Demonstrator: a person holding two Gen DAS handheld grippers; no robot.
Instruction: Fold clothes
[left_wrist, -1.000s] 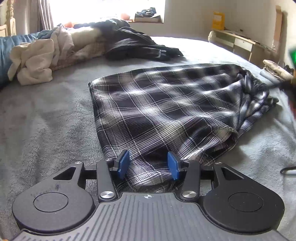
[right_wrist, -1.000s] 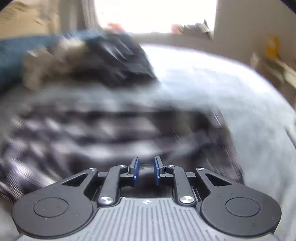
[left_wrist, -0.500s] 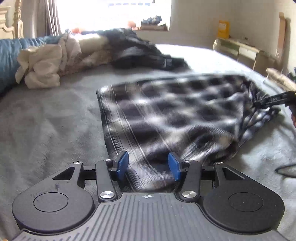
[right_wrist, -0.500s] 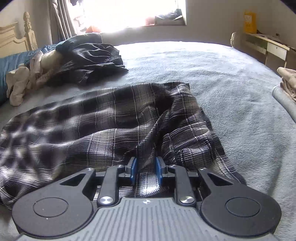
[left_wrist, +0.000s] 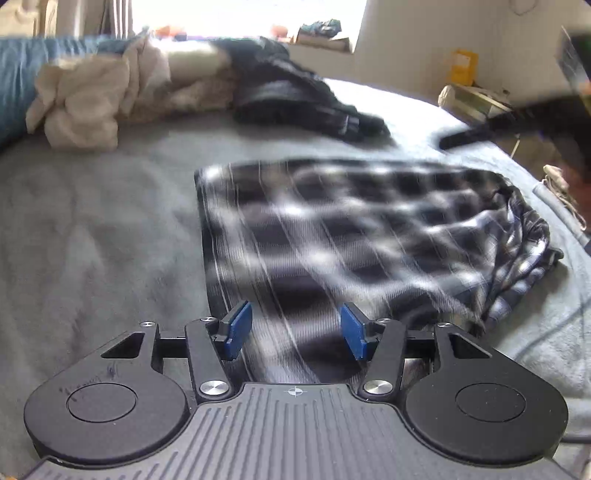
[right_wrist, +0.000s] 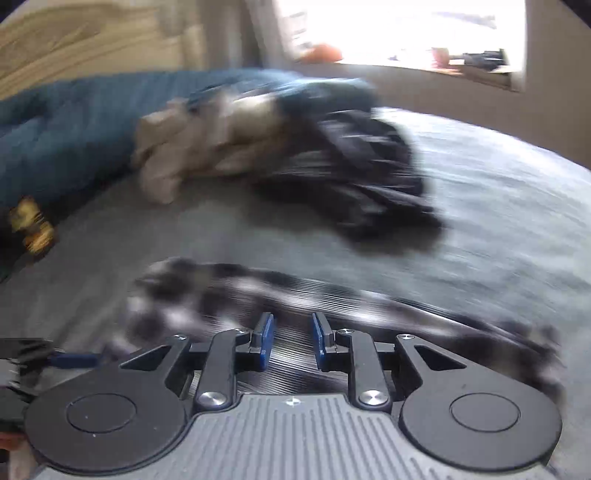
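Note:
A black-and-white plaid garment (left_wrist: 351, 229) lies spread on the grey bed cover (left_wrist: 92, 229), bunched at its right end. My left gripper (left_wrist: 297, 325) hovers over its near edge. Its jaws are opening, the cloth shows between them, and the blue pads do not press on it. In the left wrist view my right gripper (left_wrist: 480, 129) is a dark blur above the garment's far right. In its own blurred view the right gripper (right_wrist: 291, 332) stands narrowly open over the plaid cloth (right_wrist: 221, 291), with striped fabric showing in the gap.
A pile of beige clothes (left_wrist: 85, 107) and a dark garment (left_wrist: 295, 99) lies at the far side of the bed, beside a blue cover (right_wrist: 74, 125). A desk (left_wrist: 476, 99) stands at the right wall. Bare grey bed cover stretches left of the plaid garment.
The right gripper has risen and swung left from the bunched end, now facing the clothes pile. The left jaws have spread wider. The plaid garment stays on the bed.

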